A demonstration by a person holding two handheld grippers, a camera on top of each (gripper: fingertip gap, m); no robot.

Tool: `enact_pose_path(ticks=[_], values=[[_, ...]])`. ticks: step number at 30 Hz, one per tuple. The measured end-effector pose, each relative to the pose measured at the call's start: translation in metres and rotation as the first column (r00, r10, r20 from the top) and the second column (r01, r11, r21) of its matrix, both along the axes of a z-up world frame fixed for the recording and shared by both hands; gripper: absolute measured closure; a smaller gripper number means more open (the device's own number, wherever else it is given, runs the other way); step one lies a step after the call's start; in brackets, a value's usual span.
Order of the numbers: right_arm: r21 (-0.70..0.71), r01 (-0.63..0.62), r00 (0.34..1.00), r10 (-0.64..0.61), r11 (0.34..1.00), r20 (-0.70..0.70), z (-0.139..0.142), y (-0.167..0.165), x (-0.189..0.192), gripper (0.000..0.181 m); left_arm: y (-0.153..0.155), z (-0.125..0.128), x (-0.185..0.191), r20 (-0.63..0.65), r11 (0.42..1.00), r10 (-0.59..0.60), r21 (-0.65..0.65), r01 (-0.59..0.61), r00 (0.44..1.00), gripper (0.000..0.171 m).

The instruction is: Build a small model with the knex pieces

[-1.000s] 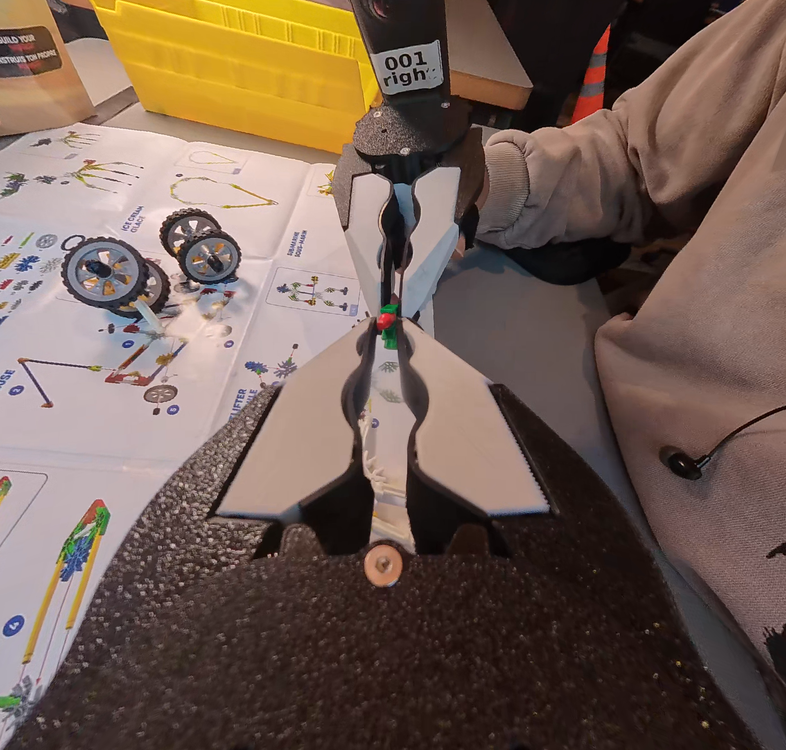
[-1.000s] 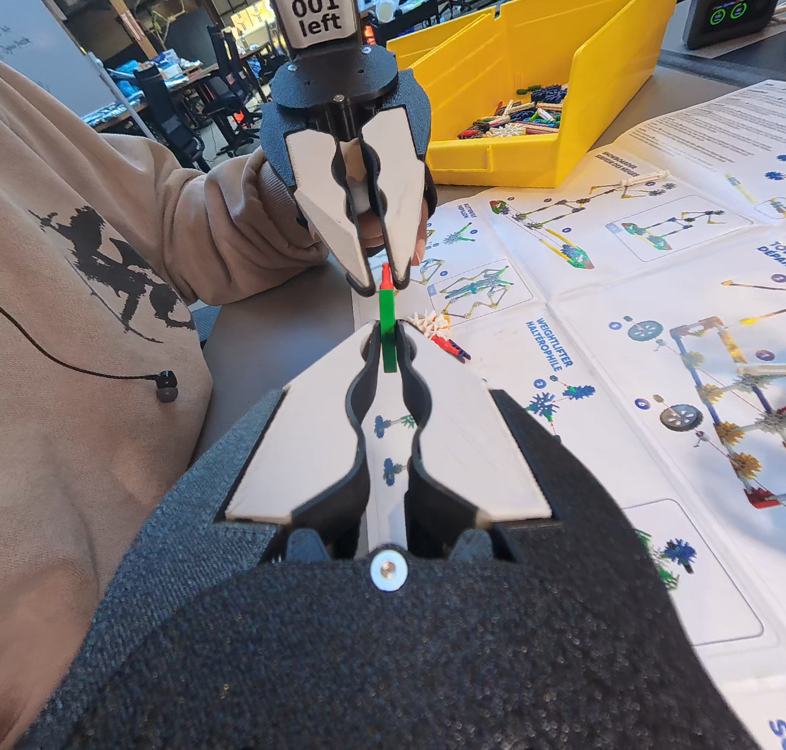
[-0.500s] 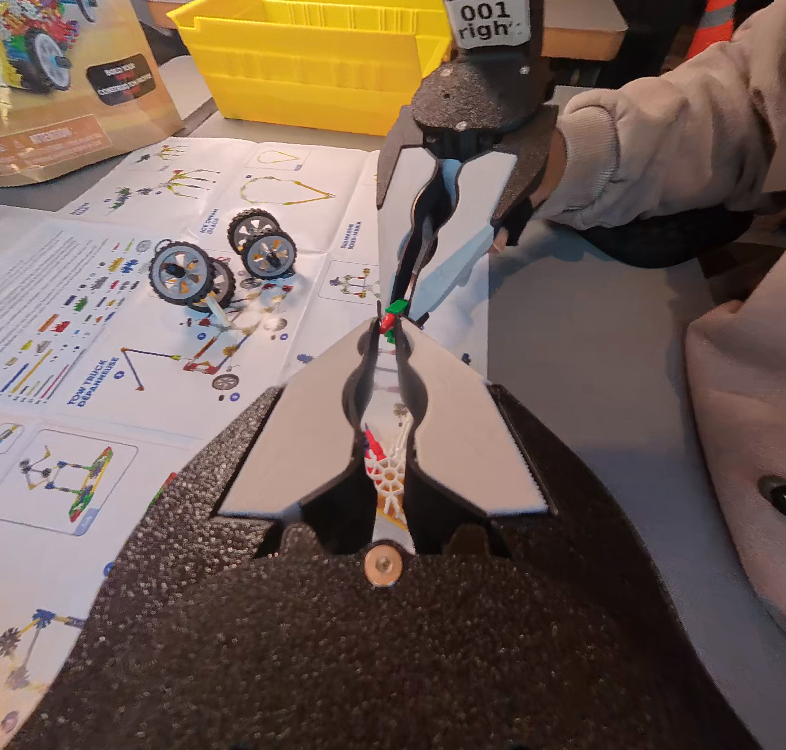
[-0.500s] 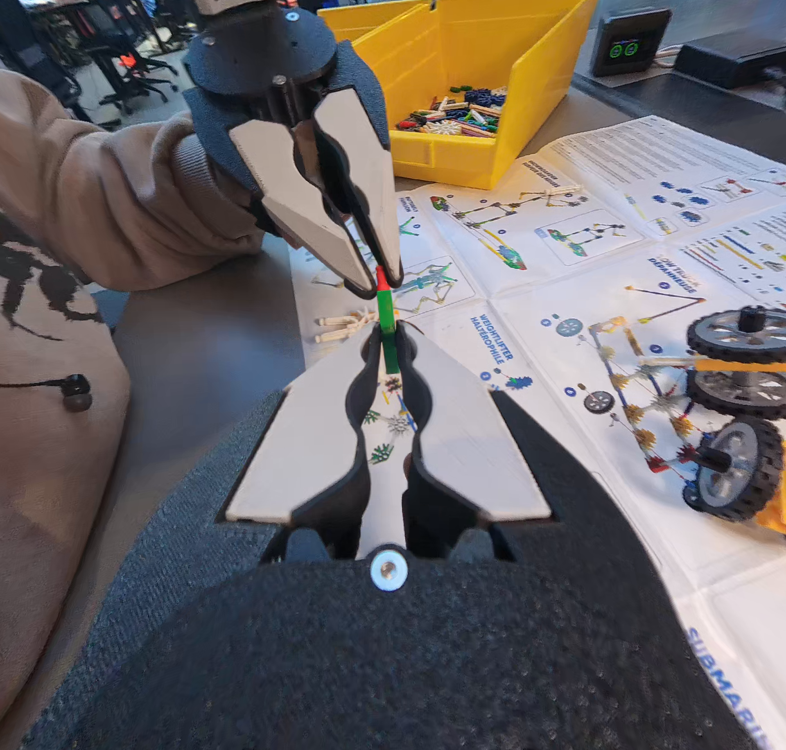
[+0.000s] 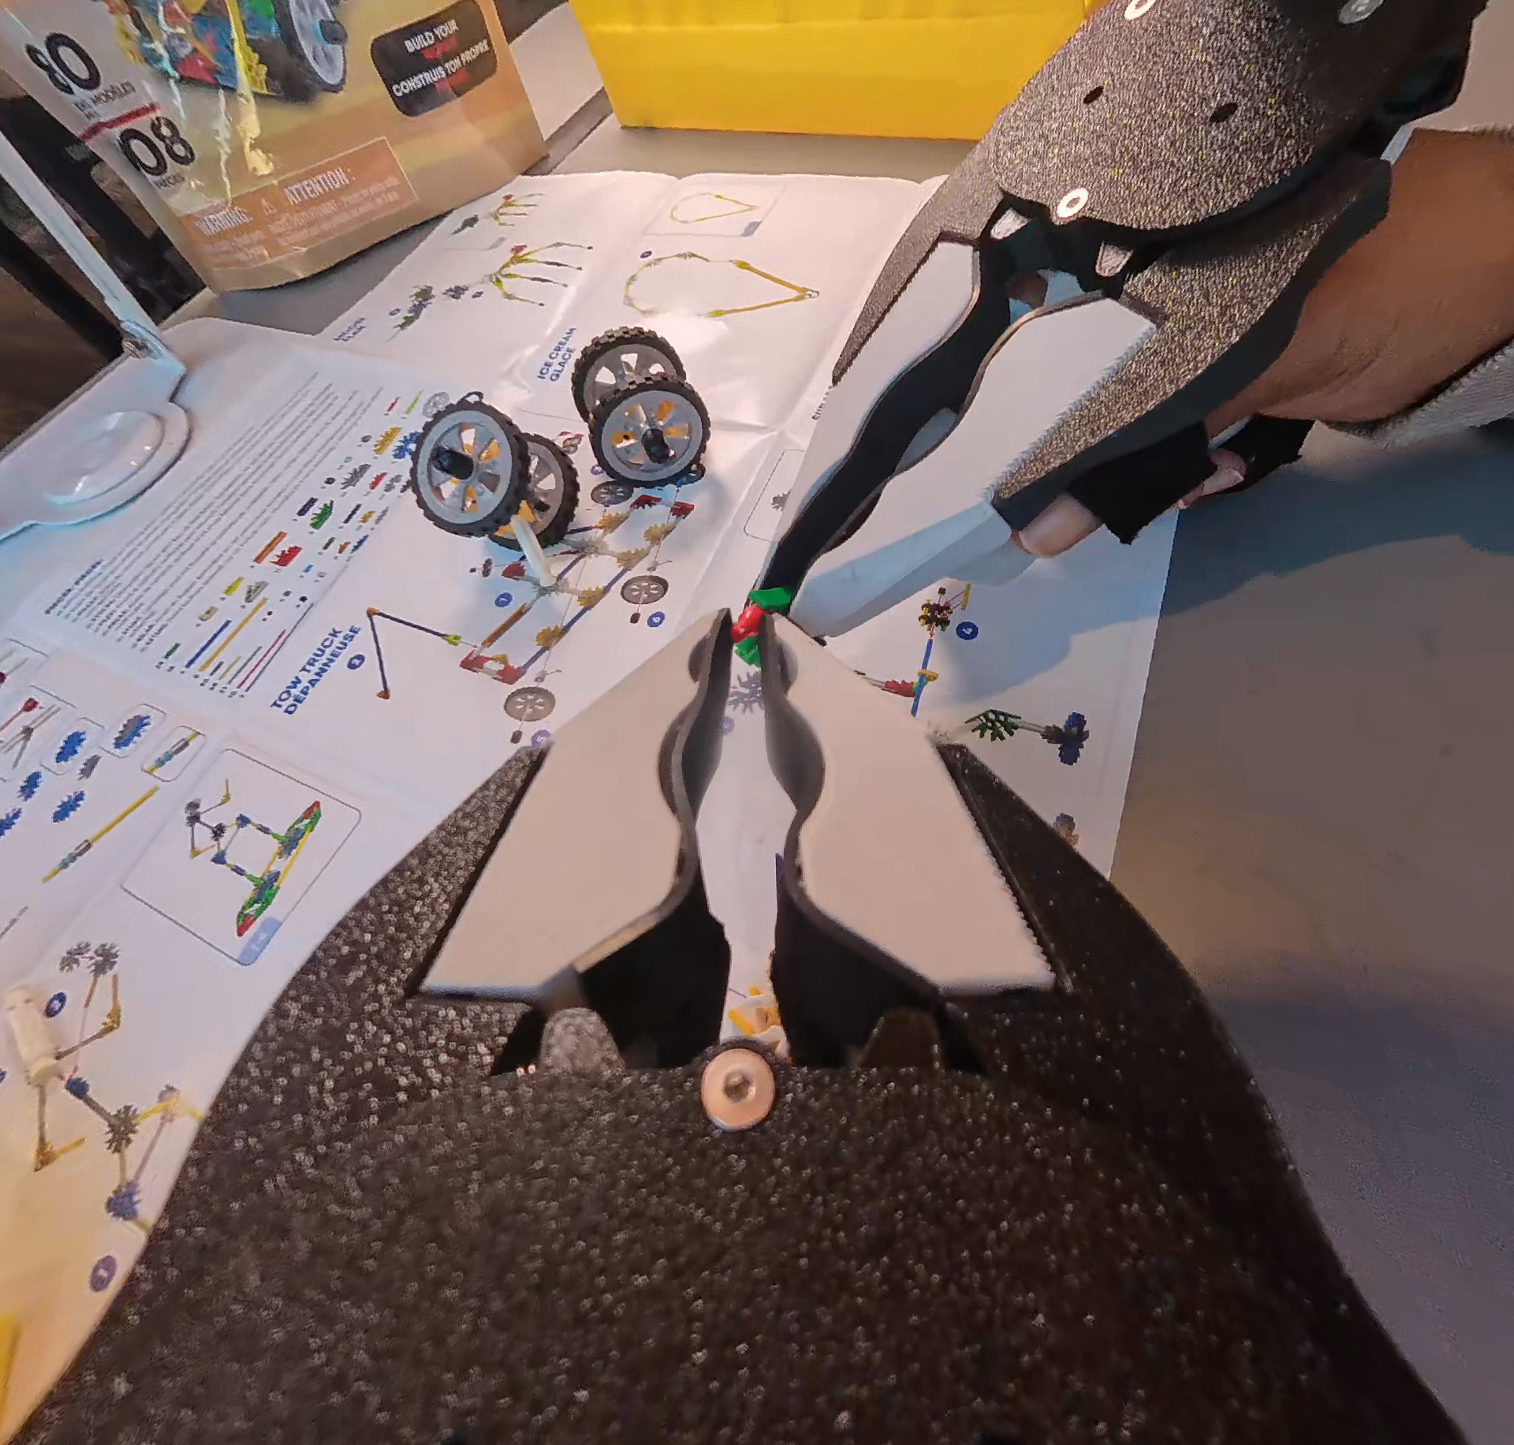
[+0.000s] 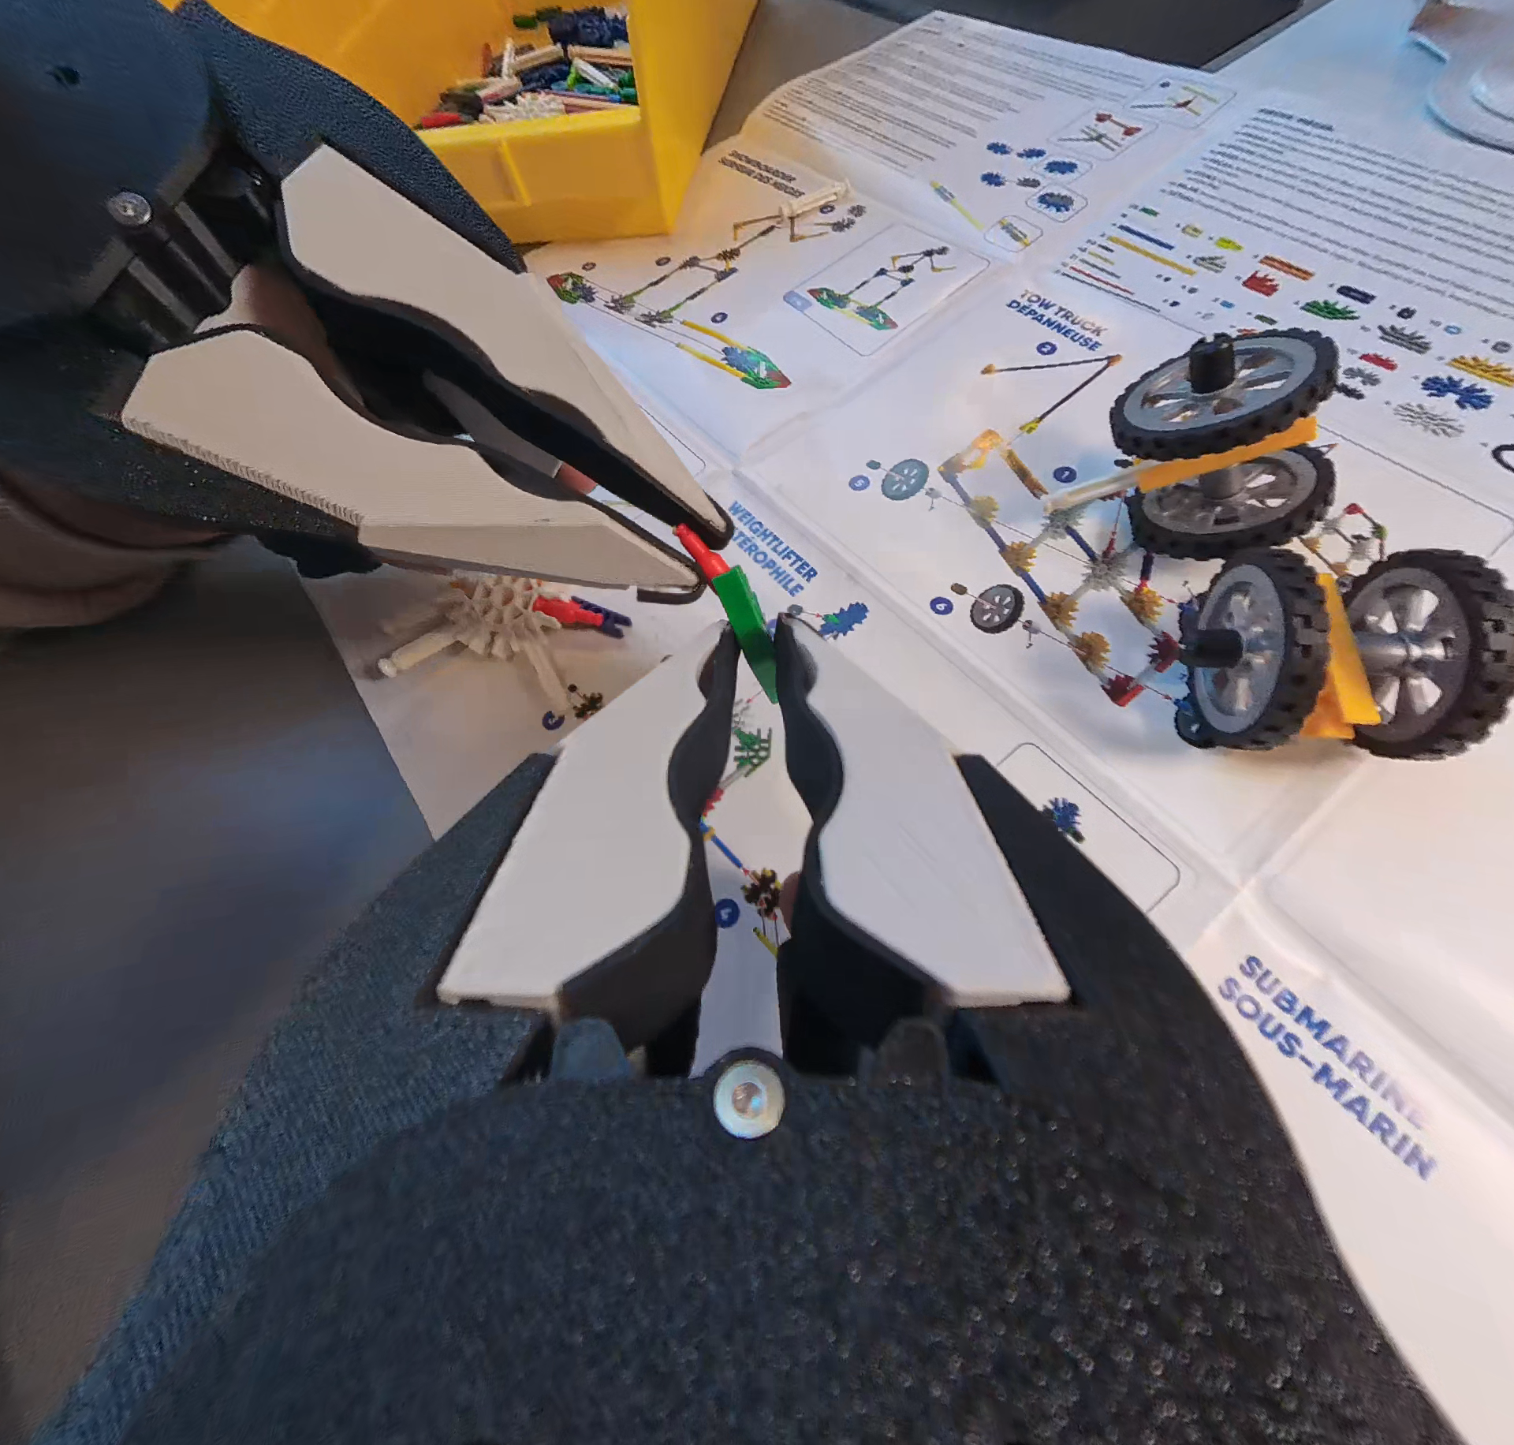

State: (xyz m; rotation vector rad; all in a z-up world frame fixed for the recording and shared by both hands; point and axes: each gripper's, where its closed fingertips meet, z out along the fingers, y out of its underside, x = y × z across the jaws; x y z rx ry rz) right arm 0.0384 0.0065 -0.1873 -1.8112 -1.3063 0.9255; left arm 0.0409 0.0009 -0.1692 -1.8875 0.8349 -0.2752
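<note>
Hand-held gripper, left (image 5: 747, 623), is closed on a red rod (image 6: 699, 551); hand-held gripper, right (image 6: 750, 637), is clamped on a green connector (image 6: 750, 627). Both parts are held joined in the air between the fingertips, above the instruction sheet (image 6: 942, 324) on the table (image 5: 1311, 750), with a wheeled model (image 6: 1278, 537) near and a yellow bin (image 6: 655, 53) behind. For a sound joint, rod and connector are best kept in one line, and both grips kept firm.
</note>
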Motion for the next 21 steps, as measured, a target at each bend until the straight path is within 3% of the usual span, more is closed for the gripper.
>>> enact_pose_path(ticks=[5, 11, 14, 17, 19, 21], values=[[0.023, 0.0, 0.997, -0.002, 1.0, 0.076, -0.01, 0.006, 0.003, 0.179, 0.008, -0.009, 0.003, 0.019, 0.997, -0.014, -0.071, 0.015, 1.0, 0.171], [-0.057, -0.003, 1.0, 0.004, 0.998, 0.028, -0.003, 0.004, 0.001, 0.179, 0.013, -0.004, -0.001, 0.023, 0.999, -0.001, -0.043, 0.002, 1.0, 0.171], [-0.15, -0.027, 1.0, 0.027, 0.988, -0.005, 0.0, 0.003, 0.006, 0.178, 0.008, 0.005, -0.001, 0.195, 0.992, -0.028, -0.118, 0.052, 0.98, 0.171], [-0.241, -0.075, 0.995, 0.058, 0.968, -0.078, 0.007, 0.001, 0.012, 0.178, 0.004, 0.017, -0.015, 0.462, 0.969, 0.007, -0.223, 0.108, 0.887, 0.17], [-0.233, -0.112, 0.987, 0.08, 0.966, -0.141, 0.017, 0.0, 0.011, 0.177, 0.002, 0.021, -0.022, 0.547, 0.961, 0.012, -0.238, 0.142, 0.837, 0.17], [-0.21, -0.141, 0.98, 0.107, 0.967, -0.165, 0.022, -0.003, 0.009, 0.177, 0.002, 0.024, -0.026, 0.552, 0.966, 0.011, -0.222, 0.135, 0.834, 0.17]])
